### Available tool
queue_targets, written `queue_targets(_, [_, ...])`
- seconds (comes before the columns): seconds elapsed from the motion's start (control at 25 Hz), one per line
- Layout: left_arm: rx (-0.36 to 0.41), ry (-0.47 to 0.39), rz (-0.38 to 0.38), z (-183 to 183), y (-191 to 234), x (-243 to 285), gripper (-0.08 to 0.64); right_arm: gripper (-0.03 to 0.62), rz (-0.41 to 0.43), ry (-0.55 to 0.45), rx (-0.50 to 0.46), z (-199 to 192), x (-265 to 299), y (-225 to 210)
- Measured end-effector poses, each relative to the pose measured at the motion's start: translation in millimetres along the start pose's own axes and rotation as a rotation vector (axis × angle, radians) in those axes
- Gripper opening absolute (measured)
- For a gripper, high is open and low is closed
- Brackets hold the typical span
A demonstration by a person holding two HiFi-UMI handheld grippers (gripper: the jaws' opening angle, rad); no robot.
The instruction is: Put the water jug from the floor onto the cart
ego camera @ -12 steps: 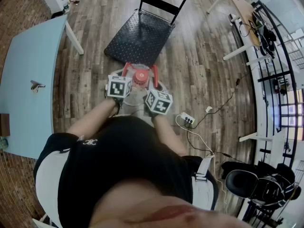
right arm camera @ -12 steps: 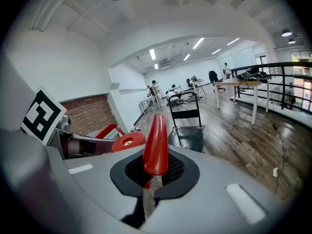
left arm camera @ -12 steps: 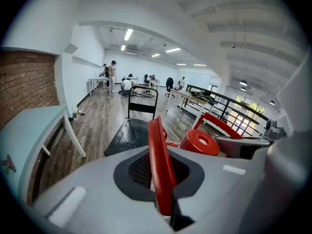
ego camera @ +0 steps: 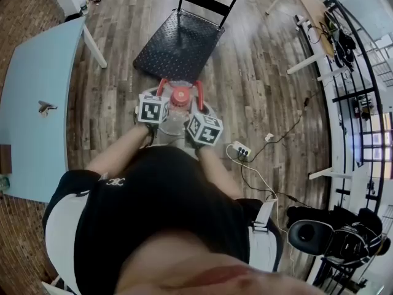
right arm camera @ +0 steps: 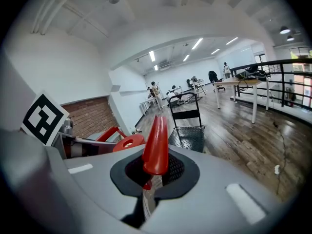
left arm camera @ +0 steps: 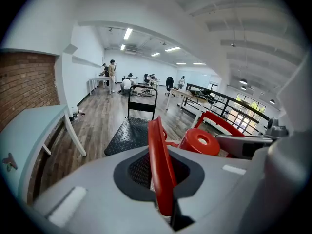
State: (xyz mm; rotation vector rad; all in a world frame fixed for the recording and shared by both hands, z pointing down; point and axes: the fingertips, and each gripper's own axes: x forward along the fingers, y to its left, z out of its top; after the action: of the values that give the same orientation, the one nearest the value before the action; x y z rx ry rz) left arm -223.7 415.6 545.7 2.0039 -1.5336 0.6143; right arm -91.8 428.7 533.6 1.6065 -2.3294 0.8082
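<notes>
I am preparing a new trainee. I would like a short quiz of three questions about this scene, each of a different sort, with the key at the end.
1. True or false: the water jug already stands on the cart.
2. Choose one. The left hand-held gripper is: A) open and empty; B) shut on a red handle of the jug; C) shut on the edge of a table.
3. Fill in the missing word: the cap of the jug is ____ in colour.

Key: 1 false, since the jug is in front of the cart and not on it; 2 B; 3 red.
</notes>
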Motion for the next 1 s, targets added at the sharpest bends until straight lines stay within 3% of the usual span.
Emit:
queue_targets(0.36, [0.037, -0.049, -0.043, 6.6, -38.0, 2.5, 0.014, 0.015, -0.019, -0.03, 0.009, 3.3, -21.6, -27.9])
queue_targets(1.0, [0.061, -0.056, -0.068, 4.7, -129.3, 21.0, 0.014, 0.014, -0.036, -0.091, -0.019, 8.7, -74.6, -102.5])
